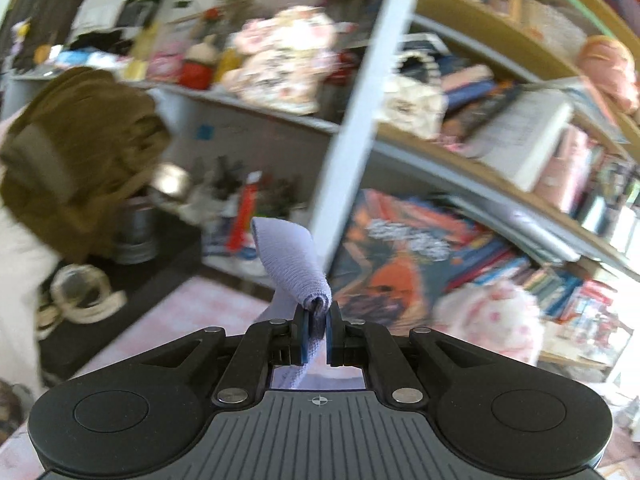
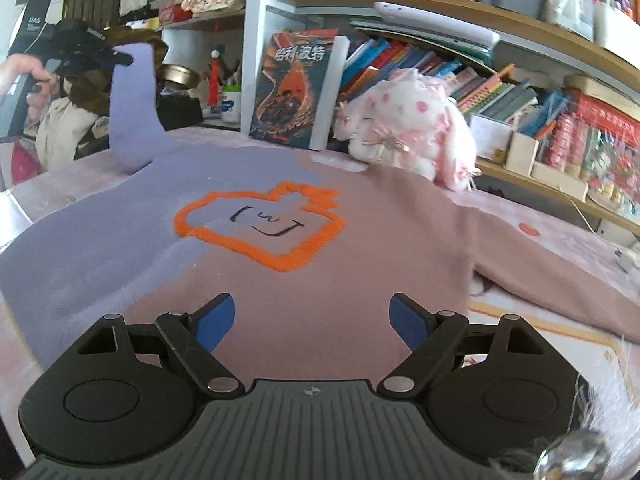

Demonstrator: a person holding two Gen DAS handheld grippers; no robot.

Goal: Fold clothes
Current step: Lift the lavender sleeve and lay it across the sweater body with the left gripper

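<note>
Two grippers are at work on one sweater [image 2: 256,240], which lies spread flat on a pink-covered table [image 2: 560,240] with its orange motif [image 2: 260,224] facing up and its body filling the middle of the right wrist view. The left gripper [image 1: 318,330] has its jaws clamped tight on a lilac cuff [image 1: 292,256], the ribbed end poking up and out between the blue pads; in the right wrist view that left sleeve [image 2: 134,108] stands raised at the far left, running up from the shoulder to the left gripper, which is held by a hand [image 2: 20,68]. The right gripper [image 2: 312,320] hangs just above the near part of the sweater, jaws spread wide, nothing between them and seemingly touching nothing. The coming fold, as I judge it, turns on this: the lifted sleeve's long axis runs from the far-left shoulder upward, and the body lies to its right and nearer, so the cuff would have to travel rightward across the chest toward the motif. The other sleeve [image 2: 540,276] stretches flat toward the right, well apart from the left gripper and nearer the right one, which looks best placed to take it. A plush toy [image 2: 404,132] sits at the far edge, touching the sweater near the right shoulder, and could catch a swung sleeve.
</note>
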